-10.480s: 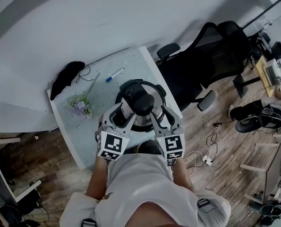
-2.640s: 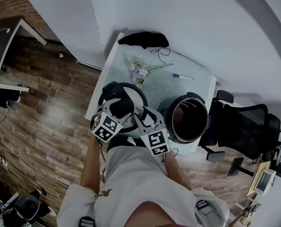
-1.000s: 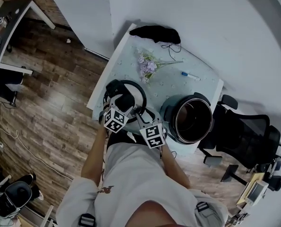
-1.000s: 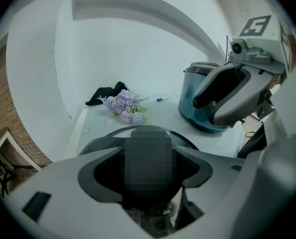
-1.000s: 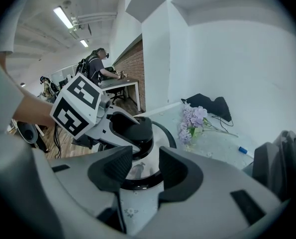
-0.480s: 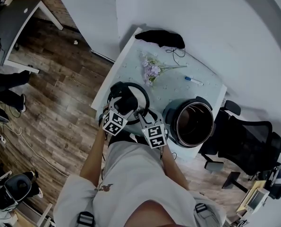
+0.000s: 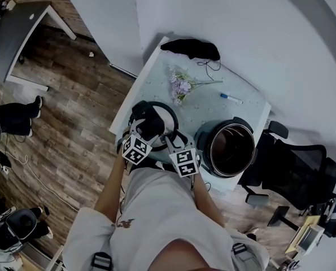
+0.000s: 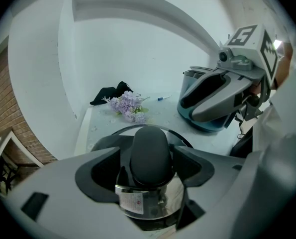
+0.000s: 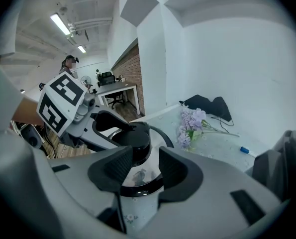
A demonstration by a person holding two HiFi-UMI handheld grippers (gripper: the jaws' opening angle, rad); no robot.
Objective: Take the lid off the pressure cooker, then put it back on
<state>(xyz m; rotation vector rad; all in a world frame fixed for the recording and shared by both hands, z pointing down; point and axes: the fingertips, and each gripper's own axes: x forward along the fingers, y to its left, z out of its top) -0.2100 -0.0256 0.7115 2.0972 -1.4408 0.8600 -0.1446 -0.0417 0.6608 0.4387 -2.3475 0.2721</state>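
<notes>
The pressure cooker pot (image 7: pixel 230 148) stands without its lid at the table's near right; its steel inside shows. The lid (image 7: pixel 165 114) lies flat on the table left of the pot. My left gripper (image 7: pixel 147 126) is open, and its jaws stand on either side of the lid's black handle (image 8: pixel 150 148) with gaps showing. The steel top of the lid (image 8: pixel 152 203) shows under the handle. My right gripper (image 9: pixel 146 166) is open at the lid's near right rim (image 9: pixel 163 136). Nothing is between its pads.
Purple flowers (image 7: pixel 182 86), a blue-capped pen (image 7: pixel 231 99) and a black cloth with a cord (image 7: pixel 190 48) lie on the far part of the table (image 7: pixel 213 114). A black office chair (image 7: pixel 292 162) stands right of the pot. Wooden floor lies to the left.
The lid, on the cooker in the oldest frame, now lies on the table left of the pot. Over the last second both grippers have stayed at the lid.
</notes>
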